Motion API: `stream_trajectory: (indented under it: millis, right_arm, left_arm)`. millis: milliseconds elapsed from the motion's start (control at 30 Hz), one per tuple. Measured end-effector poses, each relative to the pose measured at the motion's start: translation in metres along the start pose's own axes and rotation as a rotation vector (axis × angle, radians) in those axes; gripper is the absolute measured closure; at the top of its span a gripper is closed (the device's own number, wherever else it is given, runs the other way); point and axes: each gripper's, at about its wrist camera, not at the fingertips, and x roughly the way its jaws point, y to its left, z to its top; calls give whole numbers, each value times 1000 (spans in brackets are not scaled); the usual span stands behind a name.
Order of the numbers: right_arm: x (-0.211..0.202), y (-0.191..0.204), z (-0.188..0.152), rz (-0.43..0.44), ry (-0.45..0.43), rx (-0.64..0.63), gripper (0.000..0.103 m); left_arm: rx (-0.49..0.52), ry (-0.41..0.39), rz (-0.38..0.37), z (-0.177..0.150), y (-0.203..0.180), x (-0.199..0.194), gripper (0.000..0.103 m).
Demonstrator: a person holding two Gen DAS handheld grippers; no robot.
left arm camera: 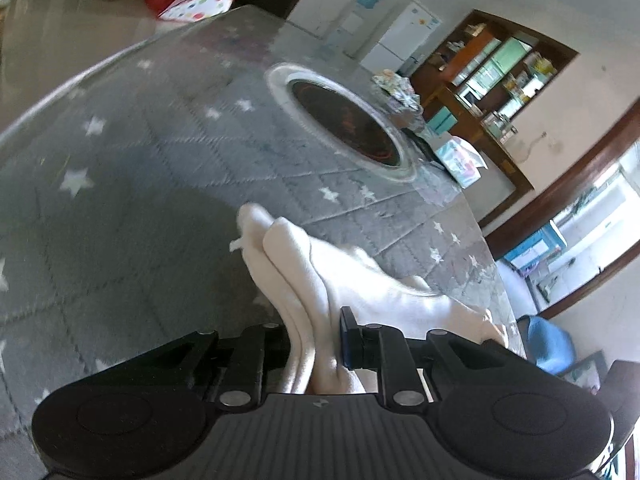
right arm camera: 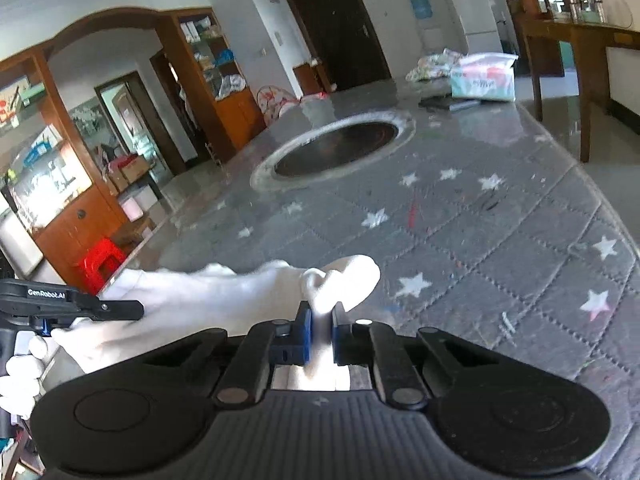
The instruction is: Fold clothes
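A white garment (left arm camera: 320, 280) hangs bunched over a grey star-patterned table (left arm camera: 120, 208). My left gripper (left arm camera: 316, 336) is shut on a thick fold of it, and the cloth stands up past the blue pads. In the right wrist view the same white garment (right arm camera: 224, 300) stretches from the left side to my right gripper (right arm camera: 320, 330), whose blue pads are shut on a thin pinch of cloth. The left gripper (right arm camera: 80, 308) shows there at the far left, held by a white-gloved hand (right arm camera: 20, 376), clamped on the other end of the cloth.
A round dark recess with a pale rim (right arm camera: 336, 152) sits in the middle of the table (right arm camera: 500, 240). Bags and packets (right arm camera: 480, 76) lie at the far edge. A red stool (right arm camera: 100, 264), wooden cabinets (right arm camera: 224, 80) and a fridge (right arm camera: 472, 12) stand beyond the table.
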Motion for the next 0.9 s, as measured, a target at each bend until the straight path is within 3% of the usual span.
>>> stream_trajectory:
  millis: [300, 667, 900]
  right_arm:
    - [-34, 9, 29, -42, -104, -80, 95]
    - [-76, -14, 69, -171, -224, -106, 95]
    - [-83, -35, 83, -243, -250, -100, 95]
  left_arm:
    - [128, 2, -56, 24, -49, 9, 87]
    - [223, 17, -128, 50, -116, 46, 87]
    - [270, 23, -141, 59, -150, 70, 87]
